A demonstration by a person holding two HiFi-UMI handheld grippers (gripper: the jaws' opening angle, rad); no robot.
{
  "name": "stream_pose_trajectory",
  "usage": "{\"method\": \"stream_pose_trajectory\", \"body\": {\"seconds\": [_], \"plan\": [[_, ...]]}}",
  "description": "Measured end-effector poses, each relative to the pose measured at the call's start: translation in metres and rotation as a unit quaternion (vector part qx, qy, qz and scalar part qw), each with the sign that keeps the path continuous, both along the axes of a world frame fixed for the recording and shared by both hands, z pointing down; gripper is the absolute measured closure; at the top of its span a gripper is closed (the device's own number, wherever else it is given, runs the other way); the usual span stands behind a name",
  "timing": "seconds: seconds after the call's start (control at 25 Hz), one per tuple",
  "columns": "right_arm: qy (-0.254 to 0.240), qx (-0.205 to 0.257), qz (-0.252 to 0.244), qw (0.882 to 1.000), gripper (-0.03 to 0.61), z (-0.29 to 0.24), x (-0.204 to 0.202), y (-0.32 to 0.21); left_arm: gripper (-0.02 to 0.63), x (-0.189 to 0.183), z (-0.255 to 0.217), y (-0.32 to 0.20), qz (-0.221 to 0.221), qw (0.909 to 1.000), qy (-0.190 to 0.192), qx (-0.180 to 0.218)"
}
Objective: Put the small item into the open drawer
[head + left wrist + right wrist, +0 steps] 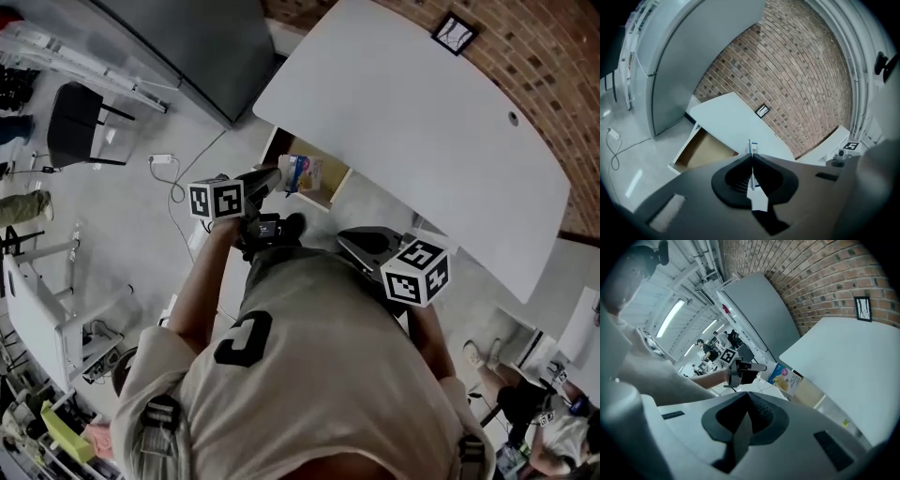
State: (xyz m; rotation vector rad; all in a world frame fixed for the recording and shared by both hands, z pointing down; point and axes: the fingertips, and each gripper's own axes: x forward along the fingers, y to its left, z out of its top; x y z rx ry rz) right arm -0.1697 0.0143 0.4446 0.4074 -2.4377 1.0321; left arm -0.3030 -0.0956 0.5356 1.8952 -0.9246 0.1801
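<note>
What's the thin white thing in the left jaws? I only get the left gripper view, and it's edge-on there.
Observer: A flat packet with blue and yellow print. The right gripper view shows its face.
Operator: Is it over the drawer?
Observer: In the head view it overlaps the open drawer. How high above it, I can't tell.
Operator: And the other side?
Observer: The right gripper has its jaws together with nothing between them. In the head view it sits near the table edge.
</note>
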Motion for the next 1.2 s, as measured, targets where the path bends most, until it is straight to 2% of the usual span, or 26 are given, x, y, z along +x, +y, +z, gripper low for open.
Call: {"method": "stream_pose_trajectory", "body": {"seconds": [0.24, 0.64, 0.92, 1.2], "plan": [[0.037, -0.006, 0.017, 0.999, 0.574, 0.001, -0.047, -0.013, 0.606, -0.032, 0.019, -0.02, 0.038, 0.9988, 0.026, -0.019], [0.076, -0.009, 0.046, 0.996, 0.574, 0.003, -0.074, -0.017, 0.606, -0.044, 0.057, -0.033, 0.096, 0.9945, 0.014, -0.038], [0.079, -0.024, 0.096, 0.992, 0.574, 0.005, -0.049, -0.018, 0.606, -0.028, 0.106, -0.044, 0.105, 0.9907, -0.013, -0.086], [0.062, -0.039, 0.08, 0.994, 0.574, 0.011, -0.032, -0.034, 0.606, -0.007, 0.135, -0.059, 0.079, 0.9879, -0.016, -0.132]]}}
